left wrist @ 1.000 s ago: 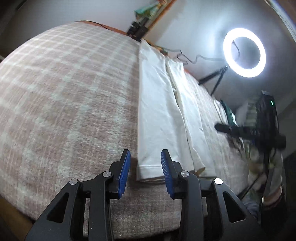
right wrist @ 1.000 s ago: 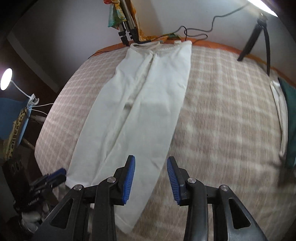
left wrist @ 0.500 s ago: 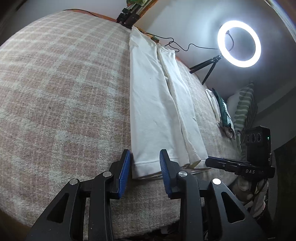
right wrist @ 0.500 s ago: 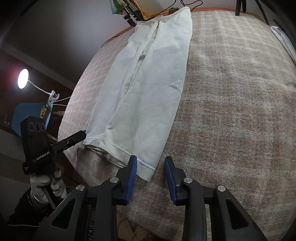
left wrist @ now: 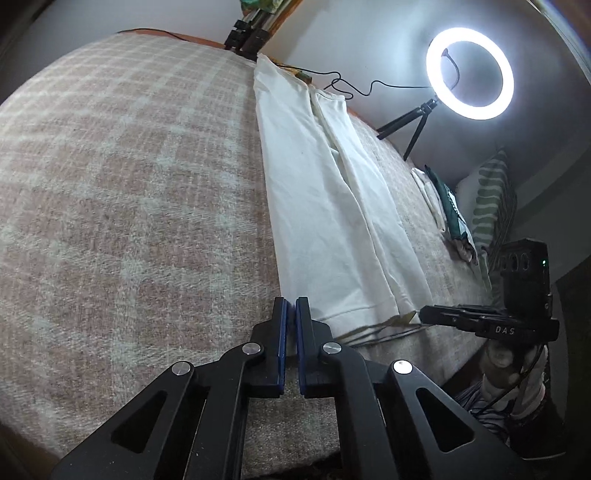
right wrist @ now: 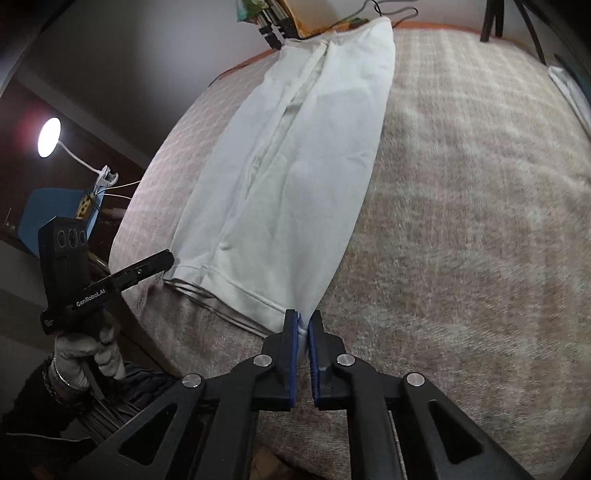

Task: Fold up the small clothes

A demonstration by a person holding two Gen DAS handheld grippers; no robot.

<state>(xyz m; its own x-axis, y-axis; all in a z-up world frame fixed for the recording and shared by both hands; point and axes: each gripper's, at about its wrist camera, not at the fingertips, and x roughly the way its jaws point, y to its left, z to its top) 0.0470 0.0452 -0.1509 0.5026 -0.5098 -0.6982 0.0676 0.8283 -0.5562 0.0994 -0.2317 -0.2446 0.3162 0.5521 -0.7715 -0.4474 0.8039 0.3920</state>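
White trousers (left wrist: 325, 192) lie stretched lengthwise on the plaid blanket (left wrist: 129, 184), hems nearest me, waistband at the far edge. They also show in the right wrist view (right wrist: 295, 166). My left gripper (left wrist: 290, 306) is shut on the near left hem corner. My right gripper (right wrist: 303, 321) is shut on the near right hem corner, with white cloth between its blue pads. Each gripper shows in the other's view, the right one (left wrist: 480, 317) and the left one (right wrist: 140, 273), at the hem's two ends.
A lit ring light (left wrist: 469, 74) on a tripod stands at the far right. Folded clothes (left wrist: 443, 206) and a striped pillow (left wrist: 491, 206) lie at the right edge of the bed. A desk lamp (right wrist: 50, 136) glows off the left side. Tripod legs (left wrist: 247, 33) stand beyond the waistband.
Both grippers moved down to the hem corners and closed on them; they were open half a second ago.
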